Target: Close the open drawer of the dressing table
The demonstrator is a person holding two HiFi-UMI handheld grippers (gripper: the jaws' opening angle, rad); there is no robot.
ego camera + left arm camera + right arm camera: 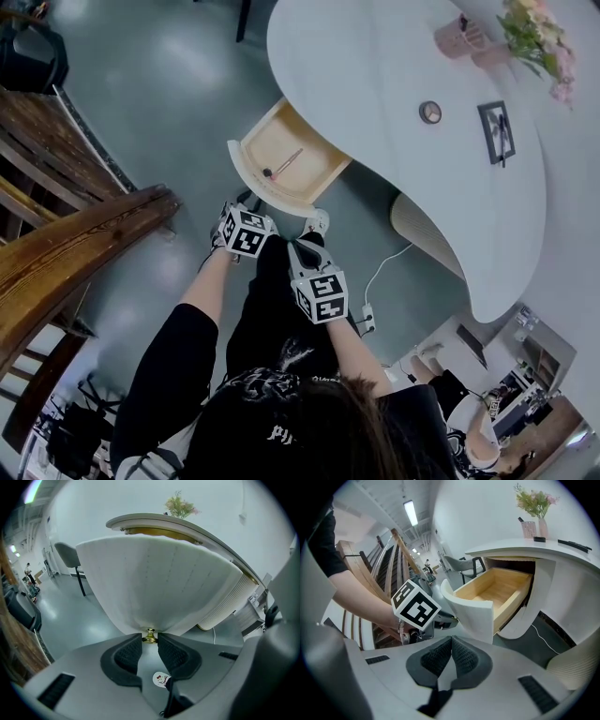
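The white dressing table [375, 66] has one drawer [286, 155] pulled out, with a pale wood inside and a thin pen-like item in it. My left gripper [247, 204] is at the drawer's curved white front [159, 578]. In the left gripper view its black pads [125, 656] close around the small brass knob [150, 636] at the bottom of that front. My right gripper [316, 225] hangs just right of it, off the drawer. In the right gripper view its jaws [451, 640] are shut with nothing between them, and the open drawer [497, 590] lies ahead.
A wooden stair railing [75, 244] runs along the left. On the tabletop stand a pink cup [459, 36], flowers [539, 37], a small frame [496, 131] and a round item [430, 112]. A ribbed cream base [422, 225] and a power strip [367, 319] with its cable are on the grey floor.
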